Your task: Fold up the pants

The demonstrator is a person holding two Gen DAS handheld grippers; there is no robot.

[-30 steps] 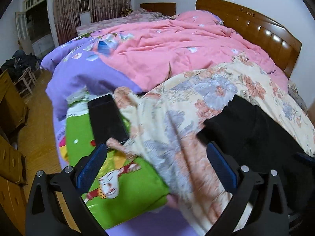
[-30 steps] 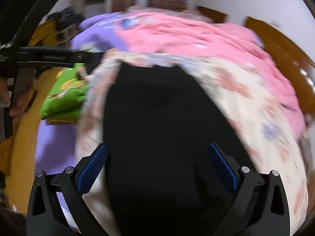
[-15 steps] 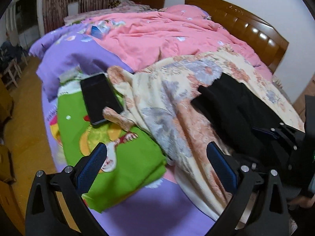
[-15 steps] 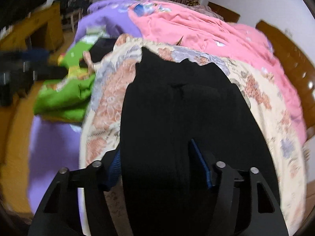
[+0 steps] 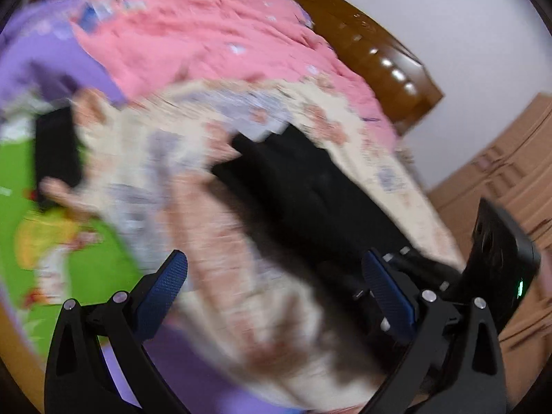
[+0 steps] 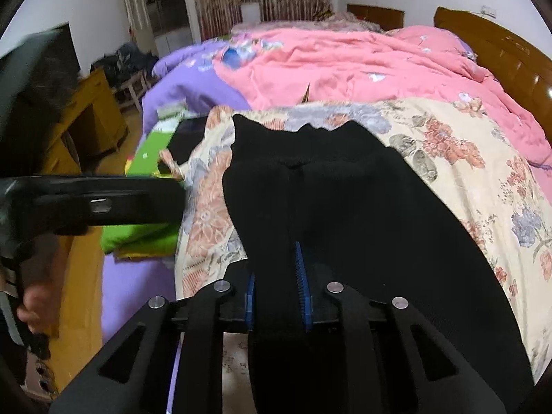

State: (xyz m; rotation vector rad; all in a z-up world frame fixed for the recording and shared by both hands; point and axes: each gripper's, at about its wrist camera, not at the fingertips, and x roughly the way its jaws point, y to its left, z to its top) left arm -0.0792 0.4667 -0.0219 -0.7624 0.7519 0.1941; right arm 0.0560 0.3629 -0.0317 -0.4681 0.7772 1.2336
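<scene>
Black pants [image 6: 362, 207] lie lengthwise on a cream floral quilt [image 6: 483, 158], waistband at the far end. My right gripper [image 6: 276, 276] is shut on the near end of the pants' left side. In the blurred left wrist view the pants [image 5: 310, 189] lie to the right. My left gripper [image 5: 276, 293] is open and empty above the quilt [image 5: 193, 179], left of the pants. The right gripper's body [image 5: 496, 269] shows at the right edge there. The left gripper's body [image 6: 93, 203] shows at the left in the right wrist view.
A pink duvet [image 6: 362, 65] and purple cover [image 6: 193, 86] lie beyond the quilt. A dark tablet [image 6: 186, 138] rests on a green cartoon cloth [image 6: 138, 234] at the left. A wooden headboard [image 6: 510, 55] is on the right, wooden furniture [image 6: 93, 117] on the left.
My right gripper has closed fully on the near end of the pants. My left gripper has swung right, toward the pants, and stays open.
</scene>
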